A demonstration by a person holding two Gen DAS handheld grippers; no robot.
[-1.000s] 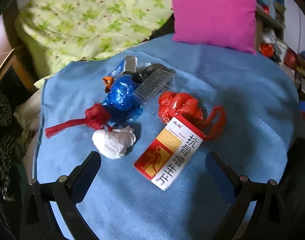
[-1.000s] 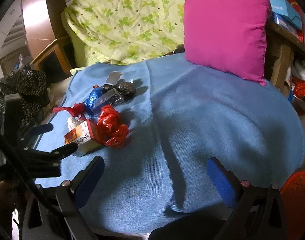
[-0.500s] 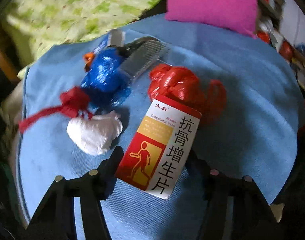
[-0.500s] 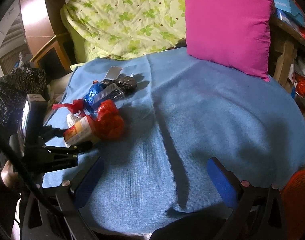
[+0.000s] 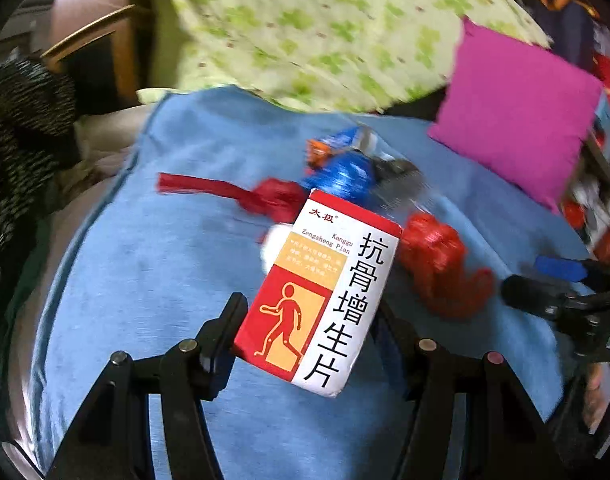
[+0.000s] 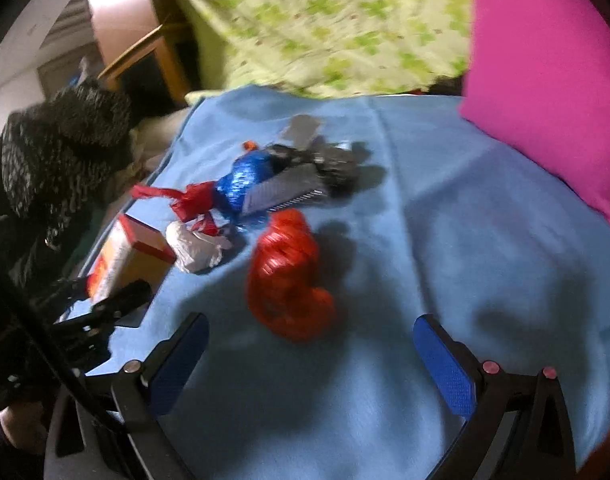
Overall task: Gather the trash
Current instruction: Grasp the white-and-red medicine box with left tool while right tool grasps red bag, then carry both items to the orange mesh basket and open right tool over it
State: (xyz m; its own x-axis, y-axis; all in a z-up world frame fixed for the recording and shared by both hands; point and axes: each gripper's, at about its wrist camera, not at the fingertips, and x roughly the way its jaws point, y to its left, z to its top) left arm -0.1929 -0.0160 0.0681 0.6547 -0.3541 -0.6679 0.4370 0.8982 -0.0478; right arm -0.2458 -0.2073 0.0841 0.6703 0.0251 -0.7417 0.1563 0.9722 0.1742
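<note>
My left gripper (image 5: 307, 312) is shut on a red and white medicine box (image 5: 325, 300), which is lifted off the blue blanket (image 5: 145, 280); the box also shows in the right wrist view (image 6: 129, 252). The trash pile lies beyond it: a crumpled red bag (image 6: 285, 276), a white bag (image 6: 197, 248), a knotted red bag (image 6: 185, 200), a blue bag (image 6: 241, 184), a ribbed clear plastic piece (image 6: 281, 196) and a black bag (image 6: 337, 164). My right gripper (image 6: 309, 326) is open, with its blue pads (image 6: 445, 364) on either side of the near end of the crumpled red bag.
A pink pillow (image 6: 545, 80) leans at the back right of the blanket. A green floral quilt (image 6: 325, 20) lies behind. A black speckled garment (image 6: 57, 152) and a wooden frame (image 6: 153, 48) are at the left edge. Cluttered shelves (image 5: 601, 80) stand on the right.
My left gripper has closed on the medicine box and lifted it away from the pile. My right gripper has moved in towards the crumpled red bag.
</note>
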